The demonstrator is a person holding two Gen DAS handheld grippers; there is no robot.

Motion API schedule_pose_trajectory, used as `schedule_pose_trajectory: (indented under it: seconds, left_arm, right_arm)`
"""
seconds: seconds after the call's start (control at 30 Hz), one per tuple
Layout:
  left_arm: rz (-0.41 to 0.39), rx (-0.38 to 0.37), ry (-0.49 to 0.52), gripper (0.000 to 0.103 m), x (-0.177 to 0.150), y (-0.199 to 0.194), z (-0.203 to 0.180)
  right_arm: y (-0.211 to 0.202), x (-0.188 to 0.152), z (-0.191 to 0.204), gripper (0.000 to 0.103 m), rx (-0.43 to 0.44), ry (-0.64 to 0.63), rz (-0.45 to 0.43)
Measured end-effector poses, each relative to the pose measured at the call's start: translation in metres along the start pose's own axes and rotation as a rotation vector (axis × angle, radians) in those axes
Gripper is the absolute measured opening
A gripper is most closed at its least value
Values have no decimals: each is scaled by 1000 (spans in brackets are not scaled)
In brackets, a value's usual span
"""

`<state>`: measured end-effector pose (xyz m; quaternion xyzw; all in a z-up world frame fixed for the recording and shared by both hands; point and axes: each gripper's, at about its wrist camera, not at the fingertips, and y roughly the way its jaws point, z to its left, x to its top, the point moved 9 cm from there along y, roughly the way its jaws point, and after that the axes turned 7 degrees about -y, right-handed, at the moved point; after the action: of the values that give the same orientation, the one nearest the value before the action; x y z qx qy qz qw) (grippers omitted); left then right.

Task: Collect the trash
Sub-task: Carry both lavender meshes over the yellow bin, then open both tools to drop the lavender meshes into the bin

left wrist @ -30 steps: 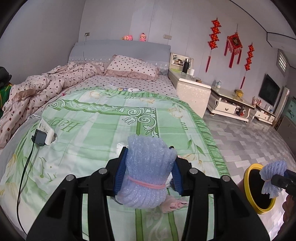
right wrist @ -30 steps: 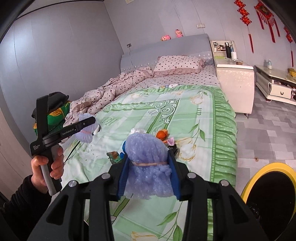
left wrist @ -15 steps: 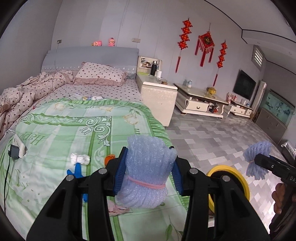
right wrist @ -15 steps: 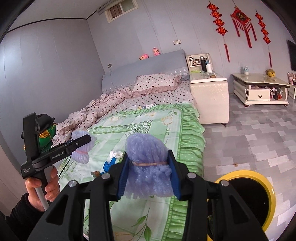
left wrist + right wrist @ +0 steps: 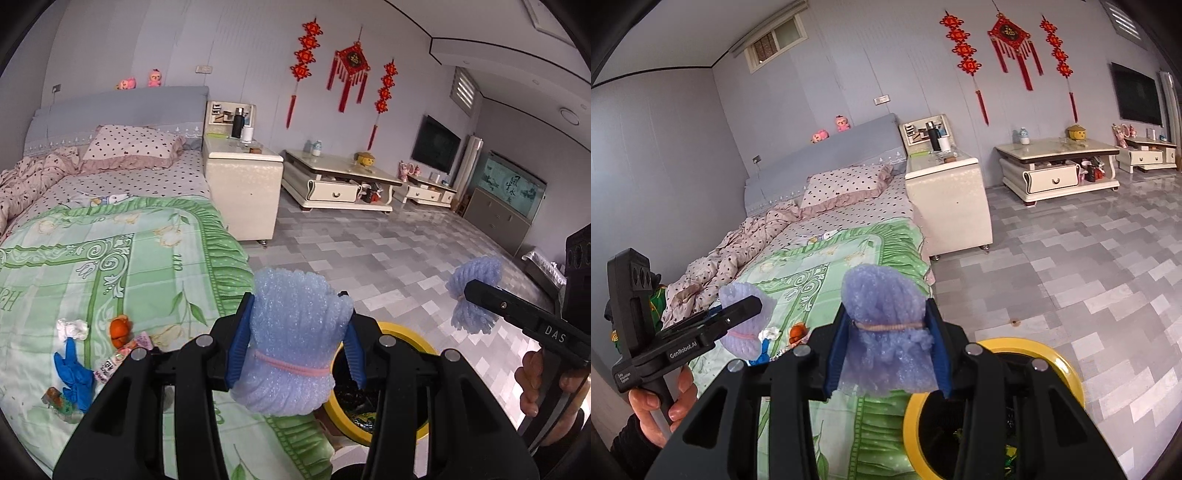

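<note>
My left gripper [image 5: 297, 334] is shut on a pale blue foam bundle [image 5: 291, 373] tied with a pink band. It hangs over the bed's edge, with the yellow-rimmed bin [image 5: 419, 345] just behind its right finger. My right gripper [image 5: 888, 345] is shut on a purple foam bundle [image 5: 886, 295] tied with a tan band, above the same bin [image 5: 1058, 360], which holds dark trash. Each view also shows the other gripper held in a hand, with its own foam bundle [image 5: 474, 295] [image 5: 746, 325]. On the green quilt [image 5: 147, 266] lie a white tissue [image 5: 72, 328], an orange scrap [image 5: 120, 328], a blue glove [image 5: 74, 373] and wrappers [image 5: 118, 360].
The bin stands on grey tiled floor [image 5: 1089, 258] beside the bed. A cream nightstand [image 5: 243, 192] stands at the bed's head, and a low cream cabinet [image 5: 340, 181] lines the far wall. Pillow and crumpled duvet [image 5: 738, 254] cover the bed's far half.
Both grippers have swung right, from over the bed to its edge by the yellow bin, each still gripping its foam bundle. The bin now shows close behind the fingers.
</note>
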<state>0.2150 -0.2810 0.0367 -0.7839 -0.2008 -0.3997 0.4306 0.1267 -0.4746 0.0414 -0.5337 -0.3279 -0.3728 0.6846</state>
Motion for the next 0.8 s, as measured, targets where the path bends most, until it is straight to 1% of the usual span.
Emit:
schedule_pose_trajectory:
  seconds: [0.2, 0.37, 0.6, 0.8]
  left_arm:
    - [49, -47, 21, 43, -18, 38, -34]
    - [104, -66, 33, 43, -43, 73, -52]
    - [182, -82, 37, 44, -77, 119, -59]
    - [236, -111, 30, 46, -100, 146, -64]
  right_arm:
    - [1, -9, -39, 38, -57, 38, 8]
    - [12, -22, -63, 38, -84, 80, 35]
    - [34, -41, -94, 38, -112, 126, 76]
    - [51, -60, -123, 38, -143, 181, 113]
